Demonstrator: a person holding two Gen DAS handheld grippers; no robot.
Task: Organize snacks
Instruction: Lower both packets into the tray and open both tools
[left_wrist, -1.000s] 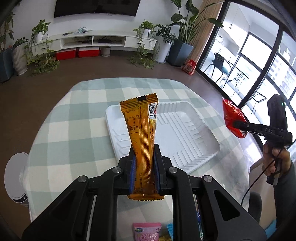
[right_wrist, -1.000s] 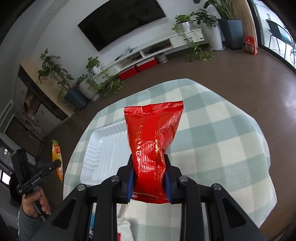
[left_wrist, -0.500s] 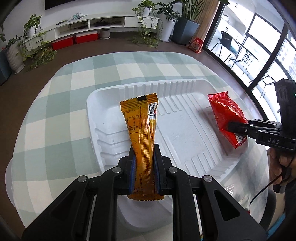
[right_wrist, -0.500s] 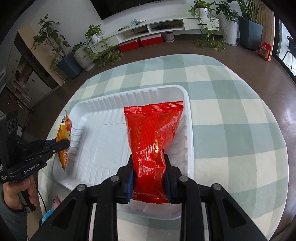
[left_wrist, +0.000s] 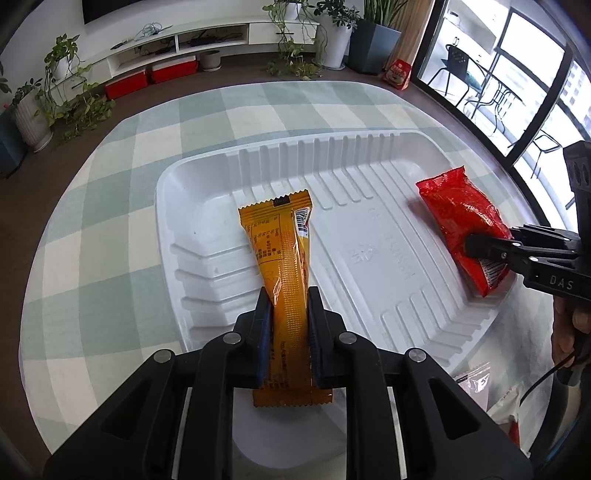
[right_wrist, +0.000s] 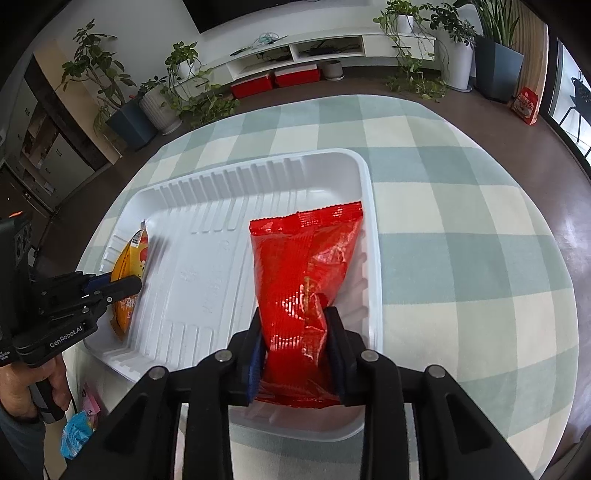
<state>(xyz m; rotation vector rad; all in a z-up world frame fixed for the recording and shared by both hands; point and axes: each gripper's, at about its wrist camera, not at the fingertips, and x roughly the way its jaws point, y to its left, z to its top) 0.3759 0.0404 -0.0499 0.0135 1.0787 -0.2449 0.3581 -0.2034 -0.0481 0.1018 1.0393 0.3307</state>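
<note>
The left gripper (left_wrist: 290, 306) has its 2 fingers clamped on the lower part of an orange snack packet (left_wrist: 282, 251), whose far end points to 12 o'clock over the left part of the white tray (left_wrist: 369, 147). At 3 o'clock in the left wrist view, the right gripper (right_wrist: 295, 325) pinches a red snack bag (right_wrist: 306, 258) over the tray's right side. The tray sits on a green-checked tablecloth (right_wrist: 461, 221). Farther off, at 12 o'clock, stand potted plants (left_wrist: 328, 22) and a low white TV shelf (left_wrist: 192, 37).
</note>
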